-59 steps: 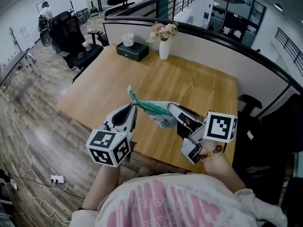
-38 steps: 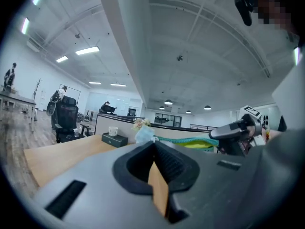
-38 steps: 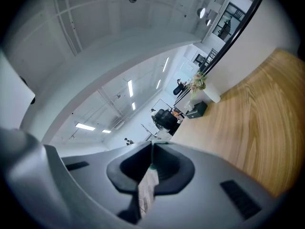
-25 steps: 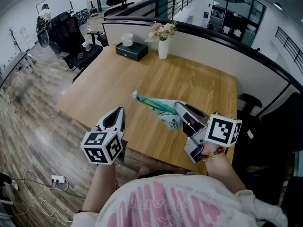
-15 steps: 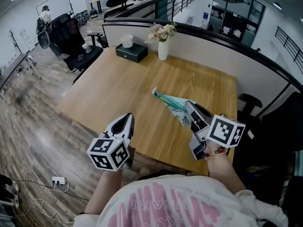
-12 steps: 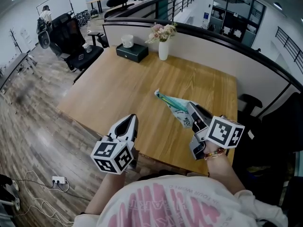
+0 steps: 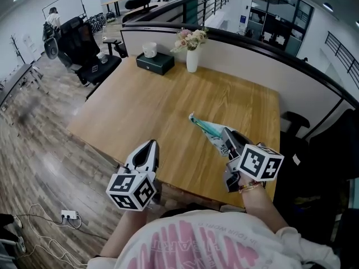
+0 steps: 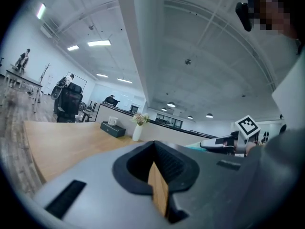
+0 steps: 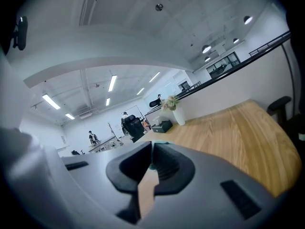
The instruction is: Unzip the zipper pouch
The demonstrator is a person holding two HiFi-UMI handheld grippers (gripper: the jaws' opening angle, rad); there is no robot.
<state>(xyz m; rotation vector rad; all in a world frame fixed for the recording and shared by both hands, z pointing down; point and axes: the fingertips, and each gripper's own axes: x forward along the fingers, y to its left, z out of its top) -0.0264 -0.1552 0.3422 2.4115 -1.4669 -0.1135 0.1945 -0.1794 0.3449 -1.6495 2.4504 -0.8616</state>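
The zipper pouch (image 7: 206,128) is teal and white, and it hangs in the air above the wooden table (image 7: 140,105), slanting up and to the left. My right gripper (image 7: 226,142) is shut on its lower right end. A sliver of teal shows between its jaws in the right gripper view (image 9: 151,166). My left gripper (image 7: 150,145) hovers over the table's near edge, well left of the pouch, shut with nothing in it. In the left gripper view the jaws (image 8: 153,147) meet, and the pouch (image 8: 195,145) shows off to the right.
At the table's far side stand a white vase with flowers (image 7: 192,55), a dark tissue box (image 7: 157,62) and a white cup (image 7: 149,48). A black office chair (image 7: 84,43) is at the far left. A low partition (image 7: 269,60) borders the far edge.
My left gripper has let go of the pouch's far end and drawn back to the near edge. The right gripper has carried the pouch to the right.
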